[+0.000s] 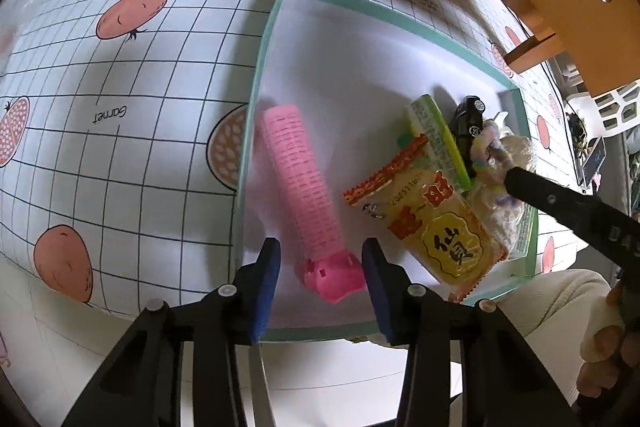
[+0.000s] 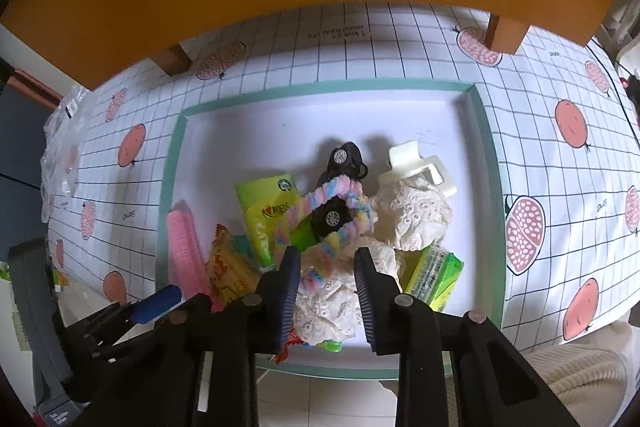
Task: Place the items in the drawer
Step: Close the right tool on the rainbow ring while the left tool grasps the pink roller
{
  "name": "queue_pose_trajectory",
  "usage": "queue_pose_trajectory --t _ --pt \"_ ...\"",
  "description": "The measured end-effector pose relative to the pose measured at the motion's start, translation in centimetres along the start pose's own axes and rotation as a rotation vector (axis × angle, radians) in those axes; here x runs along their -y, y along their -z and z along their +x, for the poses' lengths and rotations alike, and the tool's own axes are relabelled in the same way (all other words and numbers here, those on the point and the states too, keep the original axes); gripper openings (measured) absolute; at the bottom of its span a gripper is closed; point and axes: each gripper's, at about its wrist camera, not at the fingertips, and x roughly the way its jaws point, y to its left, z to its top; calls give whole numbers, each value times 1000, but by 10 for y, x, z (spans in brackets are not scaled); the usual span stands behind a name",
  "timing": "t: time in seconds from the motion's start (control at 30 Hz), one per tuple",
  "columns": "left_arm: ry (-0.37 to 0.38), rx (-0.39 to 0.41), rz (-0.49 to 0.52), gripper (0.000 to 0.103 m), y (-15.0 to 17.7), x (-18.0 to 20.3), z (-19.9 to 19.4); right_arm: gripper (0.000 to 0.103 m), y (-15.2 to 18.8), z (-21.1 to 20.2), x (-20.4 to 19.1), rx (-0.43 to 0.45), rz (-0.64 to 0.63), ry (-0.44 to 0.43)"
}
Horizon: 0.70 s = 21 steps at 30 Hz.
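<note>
The shallow white tray with a mint-green rim [image 2: 490, 163] holds one pink ribbed hair roller [image 1: 300, 183] at 9 o'clock, one yellow snack packet [image 1: 436, 227], two green tissue packs [image 2: 266, 215], one black toy car [image 2: 340, 187], one pastel fuzzy band [image 2: 340, 227], one white claw clip [image 2: 420, 163] and cream lace cloth [image 2: 416, 219]. The left gripper [image 1: 320, 275] stands parted around the roller's end, pads not touching. The right gripper [image 2: 326, 291] stands parted around the lace; contact I cannot tell.

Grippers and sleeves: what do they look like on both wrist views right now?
Both the left gripper and the right gripper are matte black plastic linkages with round silver pivot pins and ribbed dark blue pads. The right one's black arm carries pale embossed lettering. The person wears a cream ribbed knit sleeve.
</note>
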Motion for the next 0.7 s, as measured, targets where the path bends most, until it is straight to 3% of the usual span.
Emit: queue_pose_trajectory --t 0.27,0.37,0.43,0.7 --pt "-7 -6 -3 42 6 2 6 12 -1 10 3 -31 27 0" --pt "-12 -8 3 41 7 3 6 10 0 7 3 -17 31 -6" --pt "-9 -9 -2 29 8 3 6 10 1 2 5 -5 44 -3" --pt "-21 -3 -9 28 12 4 -1 9 8 -21 14 57 100 -47"
